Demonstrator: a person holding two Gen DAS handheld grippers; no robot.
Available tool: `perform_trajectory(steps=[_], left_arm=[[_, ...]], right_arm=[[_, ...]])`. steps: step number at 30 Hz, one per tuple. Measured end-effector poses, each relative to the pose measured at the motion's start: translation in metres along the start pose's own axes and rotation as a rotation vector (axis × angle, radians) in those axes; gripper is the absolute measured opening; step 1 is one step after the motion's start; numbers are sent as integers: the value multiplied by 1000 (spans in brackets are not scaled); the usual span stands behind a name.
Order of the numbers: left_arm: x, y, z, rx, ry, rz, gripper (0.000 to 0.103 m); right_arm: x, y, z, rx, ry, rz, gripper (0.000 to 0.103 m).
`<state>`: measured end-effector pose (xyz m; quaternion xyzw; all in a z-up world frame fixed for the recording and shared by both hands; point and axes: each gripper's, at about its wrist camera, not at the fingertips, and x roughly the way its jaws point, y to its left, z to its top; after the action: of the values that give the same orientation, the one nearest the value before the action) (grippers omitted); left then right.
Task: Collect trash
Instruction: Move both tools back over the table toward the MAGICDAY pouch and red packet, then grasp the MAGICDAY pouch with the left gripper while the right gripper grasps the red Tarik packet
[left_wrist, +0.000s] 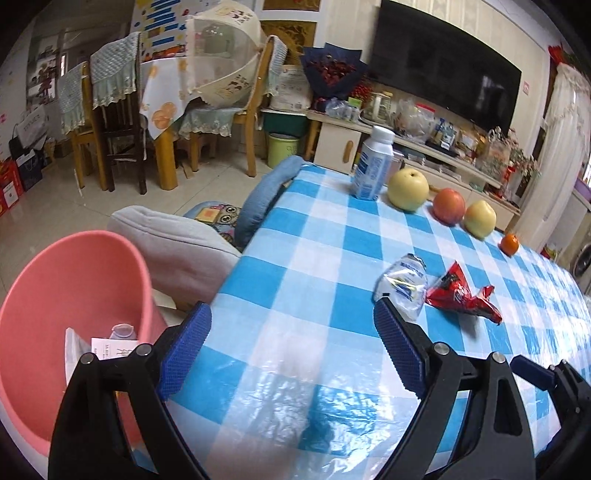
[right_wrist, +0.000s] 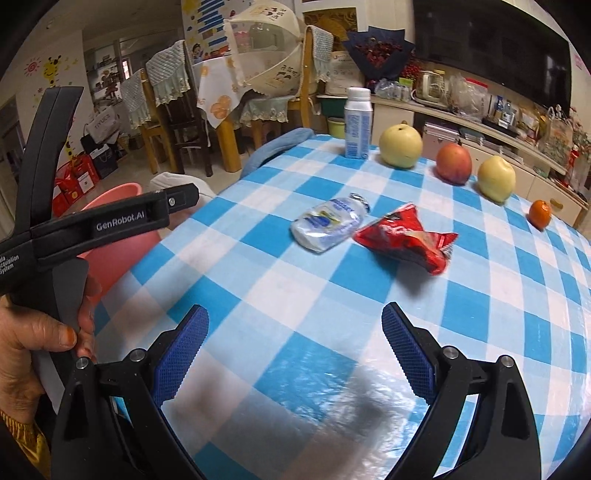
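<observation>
**Two wrappers left on table, bin partly filled**

Left gripper (left_wrist: 291, 332) fingers spread wide, nothing between them, over the near edge of the blue-checked tablecloth (left_wrist: 314, 258). Right gripper (right_wrist: 295, 343) also wide, empty, over the cloth nearer the middle.

Progress: pink bin (left_wrist: 74, 280) sits off the table's left edge and already holds a paper slip and some clear plastic bits (contents only partly visible). Still on the table: a crumpled white-blue pouch (left_wrist: 402, 284) and, just beside it, a red snack wrapper (left_wrist: 461, 295), both ahead of the grippers and nearly touching. I'd judge the task partway done, with those two pieces left.

Probably not trash: upright white-blue bottle (right_wrist: 357, 122), two yellow pears (right_wrist: 400, 146), a red apple (right_wrist: 454, 164) and a small orange (right_wrist: 540, 214) lined up along the far side.

Writing: "GenRobot.AI" reads on the left gripper's arm in the right wrist view. Pouch and bottle print too blurred to read; red wrapper's white lettering illegible.
</observation>
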<state>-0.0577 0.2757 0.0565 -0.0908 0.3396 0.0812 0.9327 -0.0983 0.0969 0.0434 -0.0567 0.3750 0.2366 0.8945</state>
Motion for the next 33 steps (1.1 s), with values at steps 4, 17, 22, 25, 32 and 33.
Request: perform_trajectory(steps=[4, 17, 22, 25, 32, 33], left_arm=[[6, -13, -1, 29, 7, 2, 90], [21, -56, -3, 141, 17, -19, 90], [28, -76, -3, 211, 17, -44, 90], [33, -84, -3, 221, 28, -87, 90], [45, -102, 0, 266, 32, -165, 90], [48, -105, 0, 273, 38, -165, 90]], right_arm=[[2, -13, -2, 19, 15, -16, 94], [1, -45, 1, 72, 32, -34, 94], [0, -61, 4, 106, 40, -44, 94], [-3, -76, 7, 135, 35, -53, 94], [-1, -117, 11, 272, 69, -44, 94], [1, -122, 11, 288, 81, -43, 94]])
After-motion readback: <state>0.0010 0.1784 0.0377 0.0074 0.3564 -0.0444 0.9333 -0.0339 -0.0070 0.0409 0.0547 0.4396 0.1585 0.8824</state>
